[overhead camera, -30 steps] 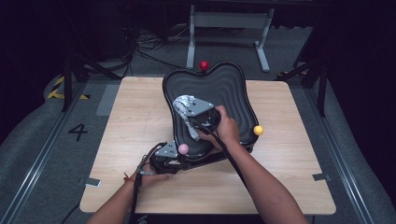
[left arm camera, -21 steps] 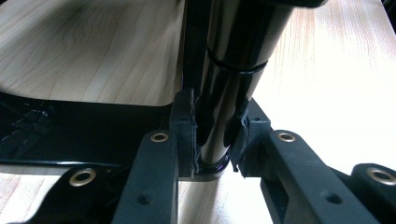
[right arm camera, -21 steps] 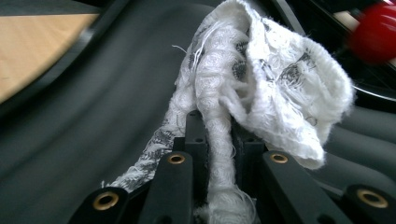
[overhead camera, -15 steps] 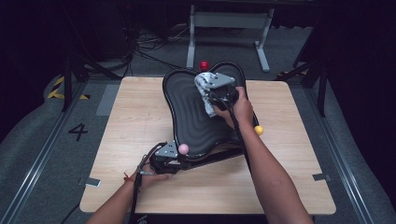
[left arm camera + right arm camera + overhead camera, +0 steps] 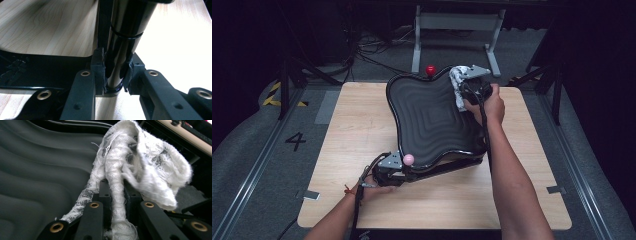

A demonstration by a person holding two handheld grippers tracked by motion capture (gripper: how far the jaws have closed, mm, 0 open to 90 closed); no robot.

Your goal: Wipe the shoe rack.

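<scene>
A black wavy-ribbed board point(image 5: 432, 120) stands tilted on a black frame on the wooden table point(image 5: 357, 130). A red knob point(image 5: 430, 69) sits at its far edge and a pink knob point(image 5: 408, 159) at its near left corner. My right gripper point(image 5: 460, 92) is at the board's far right corner, shut on a white cloth point(image 5: 456, 82). In the right gripper view the cloth point(image 5: 140, 162) bunches over the gripper point(image 5: 117, 192) above the ribbed surface point(image 5: 37, 170). My left gripper point(image 5: 404, 172) is shut on a glossy black post point(image 5: 122, 37) of the frame, with the pads point(image 5: 98, 67) pressed on it.
A grey metal stand point(image 5: 457, 22) rises behind the table, with cables on the dark floor around it. A number 4 point(image 5: 295, 141) is marked on the floor at the left, beside a rail. Bare tabletop lies left of and in front of the board.
My right gripper has carried the cloth from the board's middle up to its far right corner. The left gripper has kept its hold on the post.
</scene>
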